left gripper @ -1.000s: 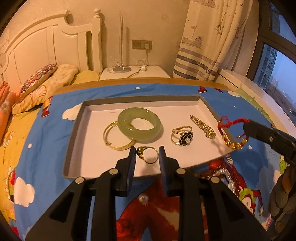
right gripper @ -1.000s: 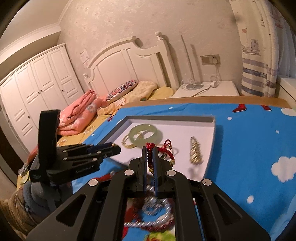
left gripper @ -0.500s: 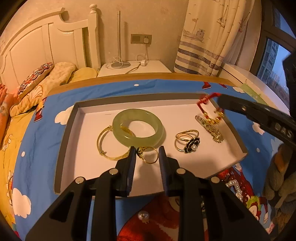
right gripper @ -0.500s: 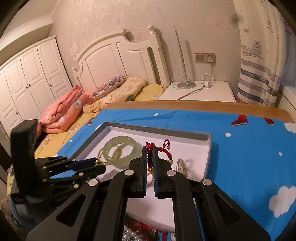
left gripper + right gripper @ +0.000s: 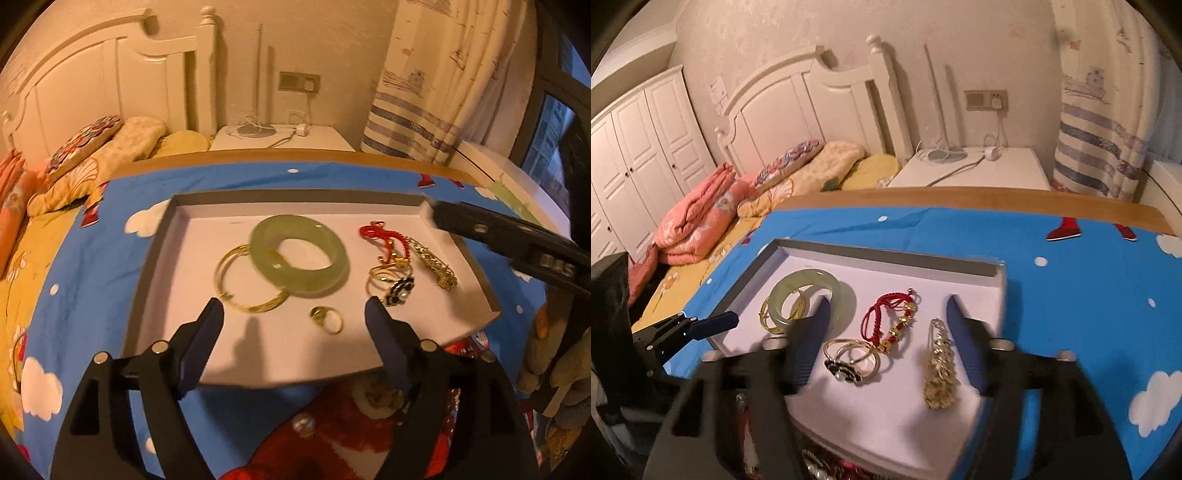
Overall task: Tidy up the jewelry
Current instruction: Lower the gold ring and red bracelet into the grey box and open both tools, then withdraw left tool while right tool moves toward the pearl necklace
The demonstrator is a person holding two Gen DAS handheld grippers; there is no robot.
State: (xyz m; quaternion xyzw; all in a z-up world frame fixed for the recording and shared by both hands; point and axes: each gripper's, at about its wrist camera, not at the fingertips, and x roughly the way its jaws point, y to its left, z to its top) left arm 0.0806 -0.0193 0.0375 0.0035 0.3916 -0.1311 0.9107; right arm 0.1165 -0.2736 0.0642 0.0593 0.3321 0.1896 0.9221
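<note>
Where both grippers pinched before, left gripper [image 5: 293, 319] and right gripper [image 5: 884, 314] now gape. Ring [image 5: 327, 319] and red bracelet [image 5: 890, 317] lie freed in the tray [image 5: 147, 266], its middle floor bare.

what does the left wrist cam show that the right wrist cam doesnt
Only the left wrist view shows the small gold ring lying in the tray between the open left gripper fingers, and the window at right.

Only the right wrist view shows the white wardrobe and the folded pink blanket.

Both show the tray holding the jade bangle, gold bangle, red cord bracelet, flower ring and gold brooch, with the right gripper open too.
</note>
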